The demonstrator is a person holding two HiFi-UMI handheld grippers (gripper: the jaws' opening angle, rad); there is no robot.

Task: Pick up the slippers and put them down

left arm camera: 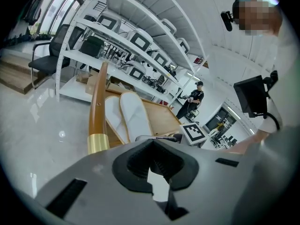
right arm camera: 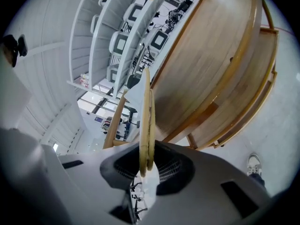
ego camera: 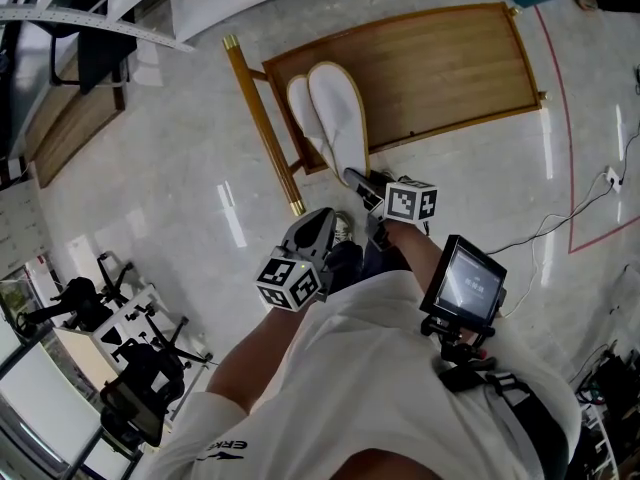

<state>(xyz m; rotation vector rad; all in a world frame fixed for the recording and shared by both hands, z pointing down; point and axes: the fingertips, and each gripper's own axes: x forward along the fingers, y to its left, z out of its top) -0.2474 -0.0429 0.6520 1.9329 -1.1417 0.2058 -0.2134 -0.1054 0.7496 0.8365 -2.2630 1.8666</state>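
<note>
Two white slippers [ego camera: 335, 113] with tan soles lie overlapped at the left end of a low wooden table [ego camera: 440, 68]. At their heel end my right gripper [ego camera: 362, 180] is shut on them. In the right gripper view the pair of slippers [right arm camera: 146, 121] shows edge-on, sole against sole, pinched between the dark pads. My left gripper [ego camera: 320, 226] hangs close to my body, short of the table, with its jaws together and nothing in them. The left gripper view looks past the left gripper [left arm camera: 152, 144] to the slippers [left arm camera: 133, 116] and the right gripper's marker cube [left arm camera: 193, 132].
A golden-wood rail [ego camera: 262, 128] with brass caps borders the table's left side. White shelving [left arm camera: 136, 36] with equipment stands behind it. A cable [ego camera: 560, 223] and a red tape line [ego camera: 575, 118] cross the glossy floor at right. A person [left arm camera: 192, 97] stands far off.
</note>
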